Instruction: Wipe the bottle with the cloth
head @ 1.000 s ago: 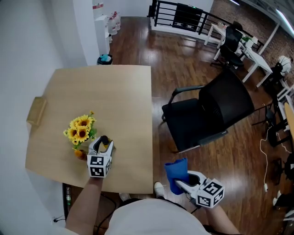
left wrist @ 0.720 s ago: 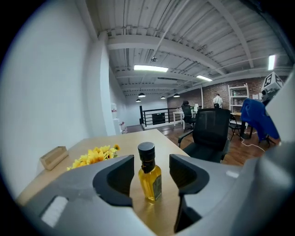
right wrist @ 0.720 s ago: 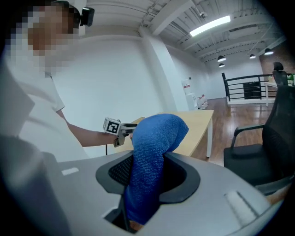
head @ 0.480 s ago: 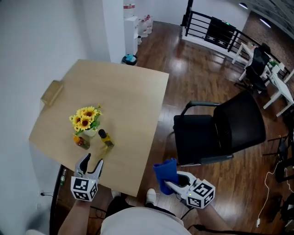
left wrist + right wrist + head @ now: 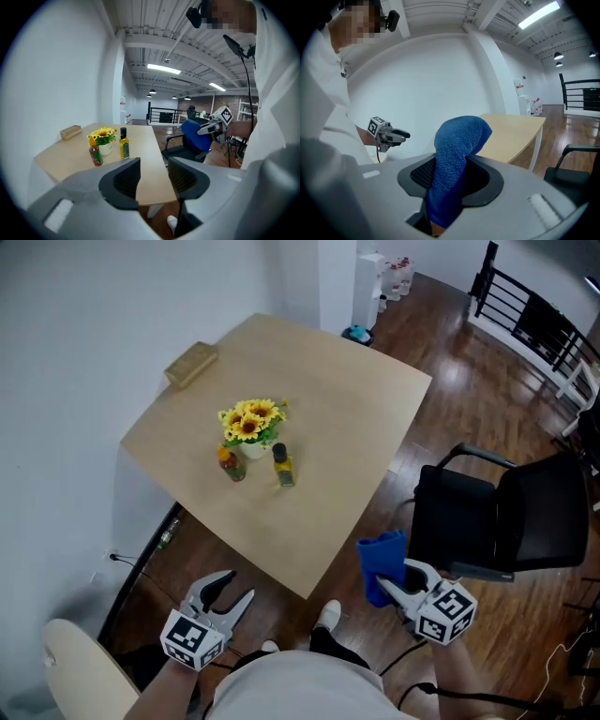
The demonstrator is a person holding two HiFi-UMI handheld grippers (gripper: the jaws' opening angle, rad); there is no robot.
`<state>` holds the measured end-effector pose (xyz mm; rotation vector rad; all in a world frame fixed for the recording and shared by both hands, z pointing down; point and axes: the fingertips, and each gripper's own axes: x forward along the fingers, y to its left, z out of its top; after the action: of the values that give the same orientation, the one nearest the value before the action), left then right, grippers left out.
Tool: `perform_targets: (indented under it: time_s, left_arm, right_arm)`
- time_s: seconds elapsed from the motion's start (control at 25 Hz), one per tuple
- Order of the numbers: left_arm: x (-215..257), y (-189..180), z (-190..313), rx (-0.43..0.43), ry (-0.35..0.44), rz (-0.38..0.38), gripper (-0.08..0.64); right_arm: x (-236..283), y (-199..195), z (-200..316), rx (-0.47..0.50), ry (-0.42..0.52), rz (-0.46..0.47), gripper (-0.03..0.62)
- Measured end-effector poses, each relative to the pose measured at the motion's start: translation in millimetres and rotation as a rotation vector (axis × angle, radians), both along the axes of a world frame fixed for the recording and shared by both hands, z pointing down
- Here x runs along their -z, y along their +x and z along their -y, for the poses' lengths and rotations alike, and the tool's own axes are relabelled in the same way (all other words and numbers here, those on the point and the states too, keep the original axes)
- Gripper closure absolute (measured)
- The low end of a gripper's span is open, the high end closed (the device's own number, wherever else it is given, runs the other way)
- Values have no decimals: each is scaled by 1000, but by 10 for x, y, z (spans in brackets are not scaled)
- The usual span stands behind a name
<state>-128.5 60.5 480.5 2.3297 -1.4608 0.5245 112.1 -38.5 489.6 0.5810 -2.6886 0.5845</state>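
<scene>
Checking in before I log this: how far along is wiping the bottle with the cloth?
Done: the blue cloth is clamped in the right gripper. In hand: nothing else; the left gripper is open and empty, off the table. Left: the olive oil bottle stands beside the sunflowers, neither gripper near it; wiping doesn't show.

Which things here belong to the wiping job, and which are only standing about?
For the job: blue cloth, shut in the right tool; oil bottle, probably the one to wipe; left tool, open and empty.

Standing about: sunflower pot, red sauce bottle, wooden block, black chair.
</scene>
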Motion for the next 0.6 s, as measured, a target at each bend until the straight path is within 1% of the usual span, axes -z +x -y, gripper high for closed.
perform_targets:
  time_s: [0.08, 0.16, 0.28, 0.36, 0.44, 0.6]
  left_arm:
    - [132, 91, -194, -20, 35, -48, 362]
    - [277, 146, -430, -30, 68, -76, 362]
    - [417, 126, -891, -45, 107, -128, 362]
    - [437, -10, -1233, -41, 123, -180, 362]
    - [433, -196, -1588, -15, 131, -217, 363]
    - [420, -417, -2244, 27, 164, -249, 365]
  right_arm:
    - [88, -94, -193, 16, 10, 6, 439]
    - [157, -169, -450, 26, 15, 4, 439]
    - [213, -273, -877, 28, 33, -11, 439]
    - [220, -378, -1200, 19, 40, -16, 439]
    - [245, -476, -1575, 0, 45, -6, 439]
    - [304, -645, -2313, -7, 63, 2, 439]
